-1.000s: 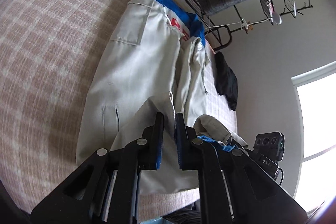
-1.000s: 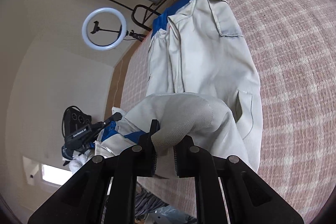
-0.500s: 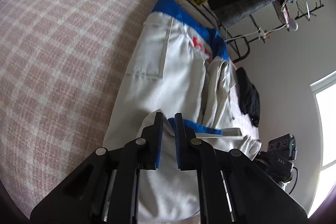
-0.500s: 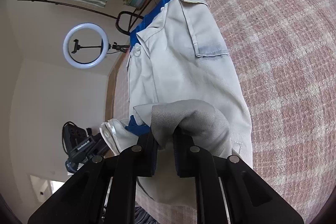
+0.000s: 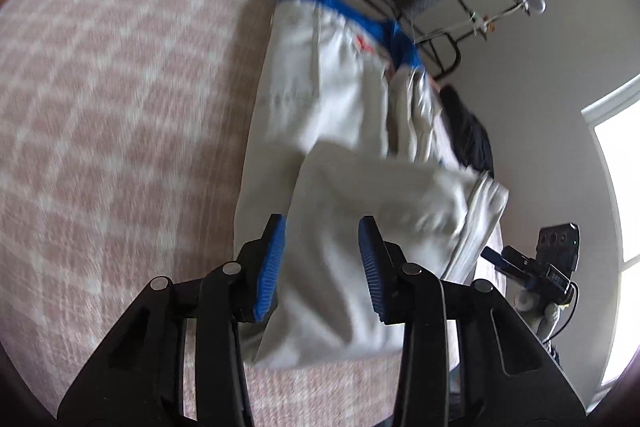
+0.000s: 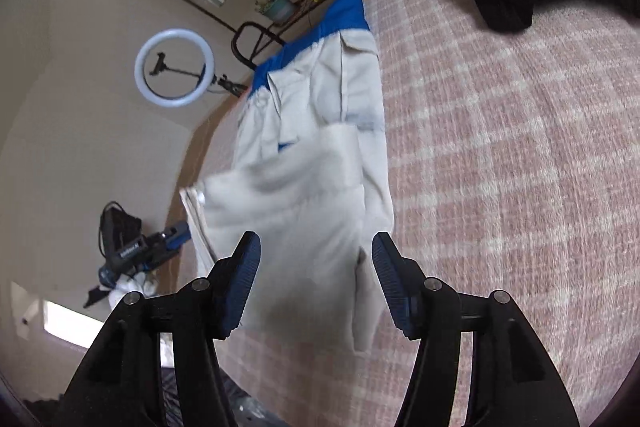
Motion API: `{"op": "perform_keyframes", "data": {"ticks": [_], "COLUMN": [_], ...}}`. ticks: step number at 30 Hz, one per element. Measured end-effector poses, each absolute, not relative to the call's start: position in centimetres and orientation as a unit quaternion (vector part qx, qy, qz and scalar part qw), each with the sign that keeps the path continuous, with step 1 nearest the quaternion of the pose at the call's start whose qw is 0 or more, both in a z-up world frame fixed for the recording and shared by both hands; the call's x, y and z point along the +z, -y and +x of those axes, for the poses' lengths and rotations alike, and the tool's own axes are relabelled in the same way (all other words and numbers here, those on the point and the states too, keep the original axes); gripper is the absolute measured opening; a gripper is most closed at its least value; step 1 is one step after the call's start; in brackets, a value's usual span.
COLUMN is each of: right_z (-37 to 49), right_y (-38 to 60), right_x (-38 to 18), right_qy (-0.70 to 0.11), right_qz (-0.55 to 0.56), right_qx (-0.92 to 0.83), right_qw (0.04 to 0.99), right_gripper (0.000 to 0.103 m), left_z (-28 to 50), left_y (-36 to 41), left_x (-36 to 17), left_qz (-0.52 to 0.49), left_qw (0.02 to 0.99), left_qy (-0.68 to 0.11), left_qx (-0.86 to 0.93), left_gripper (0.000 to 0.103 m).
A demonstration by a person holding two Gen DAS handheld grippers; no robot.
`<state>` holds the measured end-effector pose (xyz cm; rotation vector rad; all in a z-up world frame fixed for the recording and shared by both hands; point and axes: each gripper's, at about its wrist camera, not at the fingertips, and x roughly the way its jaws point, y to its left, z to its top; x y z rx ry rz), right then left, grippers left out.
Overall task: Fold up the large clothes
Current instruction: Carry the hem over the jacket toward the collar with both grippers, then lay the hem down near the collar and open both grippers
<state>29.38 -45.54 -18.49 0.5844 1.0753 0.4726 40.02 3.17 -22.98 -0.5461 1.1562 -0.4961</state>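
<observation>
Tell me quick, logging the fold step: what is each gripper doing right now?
Left gripper: jaws opening, nothing pinched; the beige jacket lies beyond them.
Right gripper: jaws opening, jacket released.

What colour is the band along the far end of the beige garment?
Bright blue band on the beige cloth garment, clearest in the right wrist view.

Left gripper [image 5: 322,259] black angular arms, blue ribbed pads, silver screws, right gripper [image 6: 316,275] alike
</observation>
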Motion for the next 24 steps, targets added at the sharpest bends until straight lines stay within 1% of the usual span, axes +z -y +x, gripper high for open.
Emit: {"op": "perform_keyframes", "data": {"ticks": [2,4,11,12,13,14,15,16,18,20,21,22,24], "right_z": [29.1,29.1,30.3,30.4,30.4,30.5,30.5,30.5,30.1,29.8,29.8,30.1,30.8], "right_y": [45.0,44.6,43.5,43.4,43.3,43.2,43.0,42.9,42.7,42.5,42.4,42.4,42.4], "right_x": [-19.4,-19.8,-19.8,-19.9,-20.0,-20.1,-20.2,-20.3,-19.6,-18.5,-18.3,-18.5,-20.1], "right_qy": [-0.509,-0.511,-0.499,-0.499,-0.499,-0.502,-0.506,-0.509,-0.499,-0.487,-0.484,-0.488,-0.511], "right_qz": [0.258,0.258,0.257,0.255,0.251,0.247,0.239,0.232,0.221,0.198,0.190,0.186,0.193], "right_qx": [0.225,0.234,0.250,0.251,0.250,0.248,0.241,0.236,0.232,0.234,0.230,0.222,0.202], "right_qw": [0.790,0.786,0.789,0.790,0.790,0.791,0.793,0.795,0.805,0.818,0.823,0.823,0.813], "right_gripper": [0.058,0.056,0.056,0.055,0.049,0.036,0.027,0.015,0.009,0.004,0.004,0.003,0.003], "left_z": [39.7,39.6,39.9,39.9,39.9,39.9,39.9,39.5,38.2,37.0,36.5,36.6,37.5], "left_y": [-2.8,-2.7,-2.4,-2.4,-2.5,-2.4,-2.3,-2.2,-2.1,-2.0,-1.7,-1.0,-0.1], "left_x": [-24.2,-25.0,-25.9,-26.0,-26.0,-26.0,-25.9,-25.3,-23.4,-21.5,-20.9,-21.0,-22.9], "left_qz": [-0.251,-0.263,-0.299,-0.301,-0.303,-0.304,-0.302,-0.295,-0.278,-0.247,-0.224,-0.183,-0.143], "left_qw": [0.763,0.754,0.738,0.737,0.736,0.736,0.738,0.749,0.775,0.808,0.827,0.845,0.845], "left_qy": [-0.550,-0.557,-0.557,-0.555,-0.555,-0.555,-0.554,-0.546,-0.527,-0.497,-0.479,-0.468,-0.488], "left_qx": [-0.230,-0.229,-0.238,-0.240,-0.242,-0.241,-0.239,-0.231,-0.210,-0.198,-0.193,-0.186,-0.167], "left_gripper": [0.037,0.037,0.038,0.036,0.031,0.016,0.011,0.008,0.005,0.005,0.005,0.005,0.009]}}
